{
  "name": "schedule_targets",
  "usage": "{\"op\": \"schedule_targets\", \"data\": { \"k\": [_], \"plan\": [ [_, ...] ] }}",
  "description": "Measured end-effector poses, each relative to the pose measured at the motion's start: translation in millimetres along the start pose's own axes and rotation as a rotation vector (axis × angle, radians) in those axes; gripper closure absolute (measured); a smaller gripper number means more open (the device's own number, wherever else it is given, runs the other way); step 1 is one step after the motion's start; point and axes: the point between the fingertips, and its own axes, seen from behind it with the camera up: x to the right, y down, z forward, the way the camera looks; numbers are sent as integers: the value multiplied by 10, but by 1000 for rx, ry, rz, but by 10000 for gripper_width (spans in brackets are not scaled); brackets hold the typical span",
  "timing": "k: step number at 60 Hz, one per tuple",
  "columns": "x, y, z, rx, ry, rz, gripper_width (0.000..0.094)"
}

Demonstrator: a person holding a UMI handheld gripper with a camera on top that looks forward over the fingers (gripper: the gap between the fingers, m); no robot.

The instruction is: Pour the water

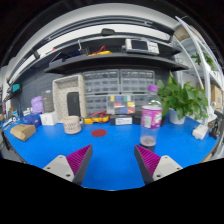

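Blue worktop (110, 150): fingers (113, 160) wide and empty, approach stage; next, reach the distant cup (150, 118).

Bright, even overhead light; strong fisheye bending.

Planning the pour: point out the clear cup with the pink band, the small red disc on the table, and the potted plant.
clear cup (150, 124), gripper view, on its pink band.
red disc (98, 132), gripper view, on its flat top.
potted plant (182, 98), gripper view, on its leaves.
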Motion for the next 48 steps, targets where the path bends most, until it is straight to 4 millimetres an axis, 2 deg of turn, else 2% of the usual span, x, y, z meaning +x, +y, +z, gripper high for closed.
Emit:
{"op": "schedule_targets", "data": {
  "k": [6,11,17,27,34,41,42,43,44,48],
  "plan": [
    [501,4,-35,3,68,13,76],
    [877,-112,39,23,125,30,76],
    [1143,-270,226,40,139,45,75],
    [1312,-512,648,78,109,60,76],
    [1292,-609,870,86,89,59,93],
    [1223,-711,996,115,65,46,211],
    [1215,-714,1010,115,64,41,288],
    [1211,-710,1023,113,65,35,298],
    [1224,-710,1033,112,73,26,397],
    [1222,-714,1067,115,82,-2,452]
  ]
}}
